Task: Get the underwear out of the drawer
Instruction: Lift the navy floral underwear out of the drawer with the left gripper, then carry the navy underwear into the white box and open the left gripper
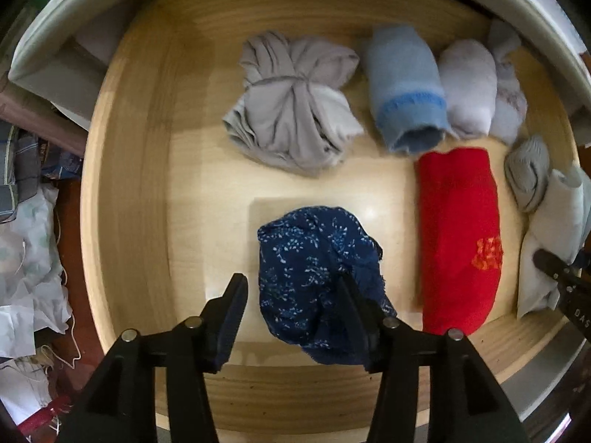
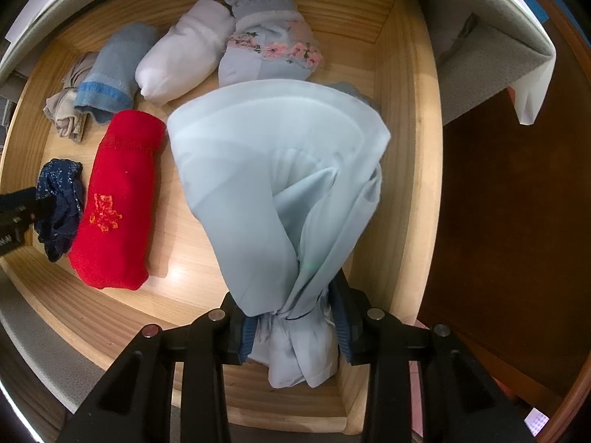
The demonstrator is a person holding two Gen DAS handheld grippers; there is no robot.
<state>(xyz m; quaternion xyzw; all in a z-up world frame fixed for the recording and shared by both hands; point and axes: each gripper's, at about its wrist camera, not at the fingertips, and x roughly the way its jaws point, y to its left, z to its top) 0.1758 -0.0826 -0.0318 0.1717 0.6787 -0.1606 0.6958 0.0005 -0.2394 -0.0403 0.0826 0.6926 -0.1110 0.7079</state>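
Closest in the right view, the right claw (image 2: 293, 326) is squeezed tight on a pale blue bundle (image 2: 280, 184). Its two black fingers pinch the knotted bottom of the cloth, and the rest of the bundle puffs out above the drawer (image 2: 406, 147) floor. It looks lifted, so this piece seems to be on its way out.

Closest in the left view, the left claw (image 1: 291, 295) hangs over a dark blue bundle with little white dots (image 1: 314, 258). The claw is partly open. One finger sits on the bare wood beside the cloth, and the other finger pokes into the folds. The pads do not press from both sides, so I judge it is not gripping yet. The dark blue bundle lies on the drawer floor near the front edge.

Just beside it lies a red roll (image 1: 458, 236) with an orange pattern. Farther back sit a grey bundle (image 1: 291, 110), a light blue roll with a darker blue stripe (image 1: 406, 88) and a white roll (image 1: 469, 88). In the right view a flowery piece (image 2: 269, 48) rests at the very back.

The step in hand is picking up: one piece is caught, the next one is being lined up. Next, the left claw should probably slide so the cloth is between both fingers, go a bit lower, close, and lift. The soft cloth may slip or drag along.
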